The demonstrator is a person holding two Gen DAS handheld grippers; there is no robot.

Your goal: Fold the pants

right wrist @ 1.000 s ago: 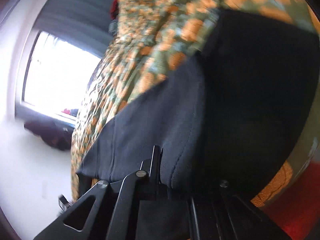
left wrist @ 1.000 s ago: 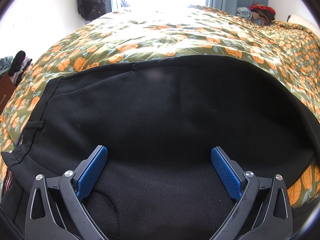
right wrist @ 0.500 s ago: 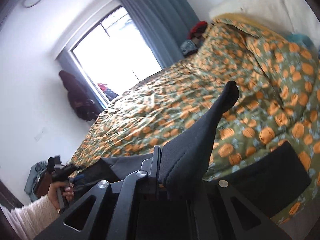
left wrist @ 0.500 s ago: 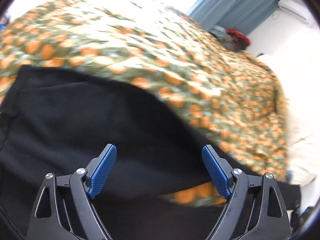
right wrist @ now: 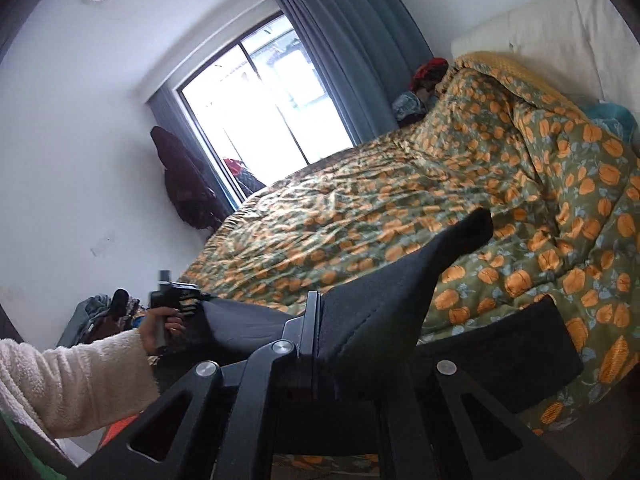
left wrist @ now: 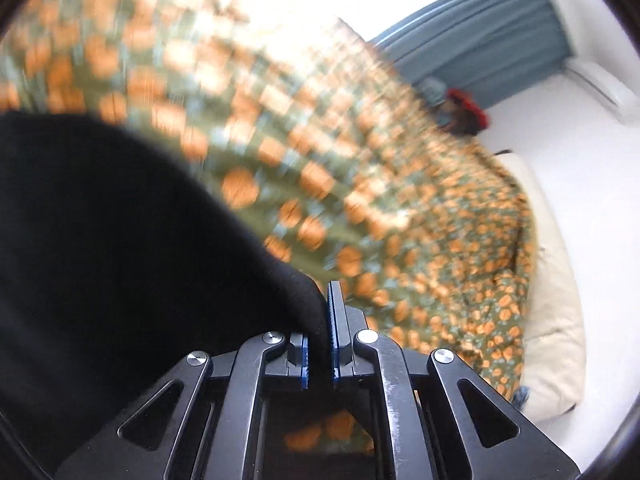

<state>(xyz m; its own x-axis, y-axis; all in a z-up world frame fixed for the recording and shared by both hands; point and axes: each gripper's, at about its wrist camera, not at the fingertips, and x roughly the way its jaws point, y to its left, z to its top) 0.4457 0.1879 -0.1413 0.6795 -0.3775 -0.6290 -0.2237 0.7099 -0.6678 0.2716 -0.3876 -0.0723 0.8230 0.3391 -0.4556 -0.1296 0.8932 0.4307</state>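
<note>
Item: left gripper (left wrist: pixel 319 344). Its jaws are pinching a thin ridge of the black pants (left wrist: pixel 120 260), and you are gripping only a narrow bite at the fold's edge.

Item: right gripper (right wrist: pixel 320 336). Its jaws are pinching another bunched edge of the same pants, a loose corner (right wrist: pixel 476 226) poking up past them.

Item: pants. You are holding part of them up above the bed (right wrist: pixel 360 208) while the rest is lying near its front edge.

Risks, as judged: the shallow left bite is likely to slip if you are pulling the two grips apart; the slack between them is sagging and could crease the fold; the free corner could be tucking under; the quilt (left wrist: pixel 400 216) could be dragging along with the cloth.
</note>
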